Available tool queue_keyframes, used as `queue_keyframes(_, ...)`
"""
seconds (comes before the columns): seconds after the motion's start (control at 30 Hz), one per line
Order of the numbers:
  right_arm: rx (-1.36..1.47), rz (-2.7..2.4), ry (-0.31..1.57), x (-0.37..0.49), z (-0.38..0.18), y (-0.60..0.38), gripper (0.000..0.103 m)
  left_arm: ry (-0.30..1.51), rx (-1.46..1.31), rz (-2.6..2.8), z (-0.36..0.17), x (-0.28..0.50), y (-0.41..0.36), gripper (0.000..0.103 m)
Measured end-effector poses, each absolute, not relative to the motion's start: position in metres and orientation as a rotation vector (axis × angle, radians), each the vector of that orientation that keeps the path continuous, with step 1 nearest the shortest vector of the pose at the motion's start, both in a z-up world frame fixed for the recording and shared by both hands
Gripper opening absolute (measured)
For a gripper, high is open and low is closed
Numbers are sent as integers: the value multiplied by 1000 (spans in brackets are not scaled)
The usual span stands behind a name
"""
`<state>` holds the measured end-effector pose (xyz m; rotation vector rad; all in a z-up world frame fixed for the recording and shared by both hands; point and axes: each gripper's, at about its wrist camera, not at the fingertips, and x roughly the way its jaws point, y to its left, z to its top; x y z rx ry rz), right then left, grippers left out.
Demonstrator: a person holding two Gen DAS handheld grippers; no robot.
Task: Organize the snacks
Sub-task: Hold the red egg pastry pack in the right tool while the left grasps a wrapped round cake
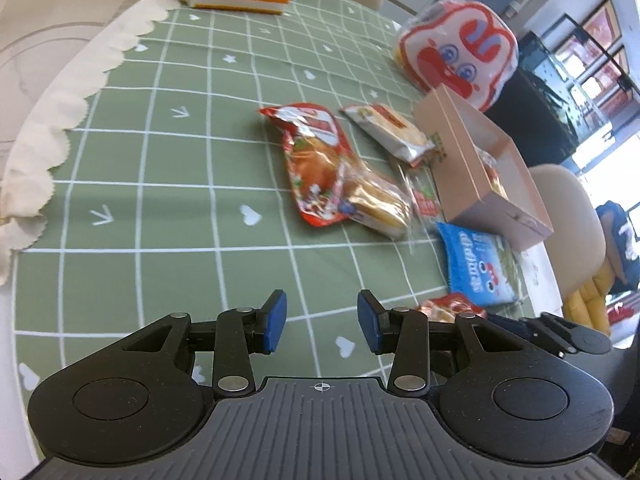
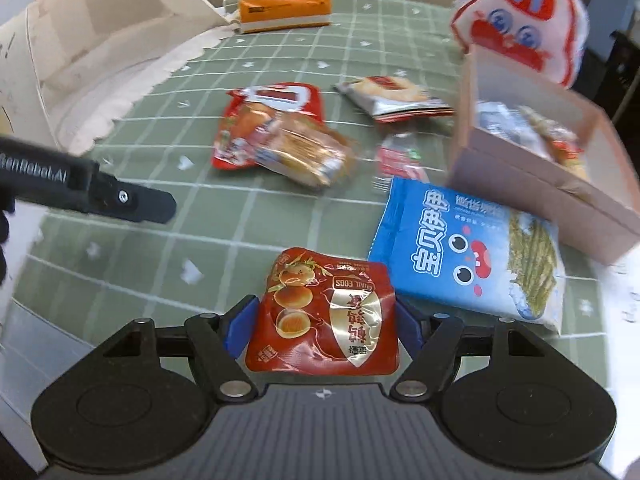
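Note:
My right gripper (image 2: 326,320) is shut on a red quail-egg packet (image 2: 324,312), its blue pads pressing on both sides, low over the green checked tablecloth (image 2: 160,248). A blue seaweed snack bag (image 2: 468,248) lies just to its right. Beyond that stands an open pink cardboard box (image 2: 540,196) with several snacks inside. My left gripper (image 1: 322,320) is open with nothing between its pads, above bare cloth. Ahead of it lie a red snack bag (image 1: 316,152), a clear bread packet (image 1: 376,200) and a white cracker packet (image 1: 390,132), next to the pink box (image 1: 460,176).
A big white-and-red cartoon bag (image 2: 524,20) stands behind the box. An orange tissue box (image 2: 284,4) sits at the far edge, with cream chairs behind it. A cream scalloped cloth edge (image 1: 60,120) borders the left. The left gripper's black body (image 2: 100,196) reaches in from the left.

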<state>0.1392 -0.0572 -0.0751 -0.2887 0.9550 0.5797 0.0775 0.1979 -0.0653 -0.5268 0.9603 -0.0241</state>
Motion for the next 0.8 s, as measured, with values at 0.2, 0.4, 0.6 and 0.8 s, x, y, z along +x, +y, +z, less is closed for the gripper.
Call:
queue_keyframes(0.2, -183, 562, 977, 129, -78, -95, 73, 890, -489, -16, -52, 97, 197, 44)
queue_keyframes(0.4, -111, 580, 1001, 119, -78, -113, 73, 779, -315, -86, -31, 146, 175, 44)
queue_keyframes(0.6, -146, 552, 965, 106, -72, -127, 73, 806, -258, -112, -55, 212, 158, 43)
queue_keyframes(0.8, -78, 506, 963, 108, -72, -157, 73, 913, -275, -232, -74, 197, 148, 39)
